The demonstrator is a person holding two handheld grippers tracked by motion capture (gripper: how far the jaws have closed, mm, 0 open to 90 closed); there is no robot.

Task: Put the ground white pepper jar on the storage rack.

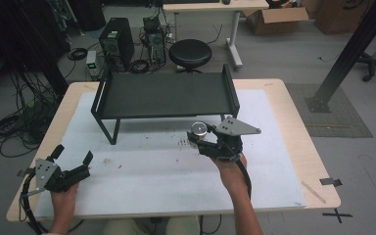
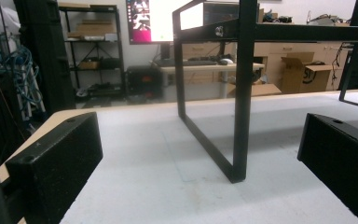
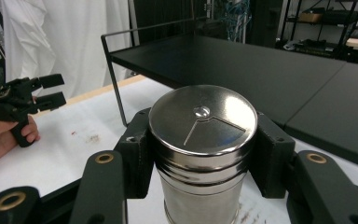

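The shaker (image 3: 200, 154) is polished metal, its flat lid mirror-glossy and its ribbed body smooth and shiny. The right tongs (image 3: 200, 158) clamped around it look like matt black plastic with a fine grainy texture and brass-coloured rings at the pivots. The left tongs (image 2: 200, 154) have the same speckled matt finish. The shelf (image 1: 164, 93) is matt black metal. A white, slightly stained sheet covers the pale wood tabletop (image 1: 298, 127)

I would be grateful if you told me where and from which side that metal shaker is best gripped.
Grip the metal shaker around its round upper body just beneath the lid, coming in level from the side. It stands upright and its wall is cylindrical, so the jaws seat on opposite sides, as the right claw now has it.
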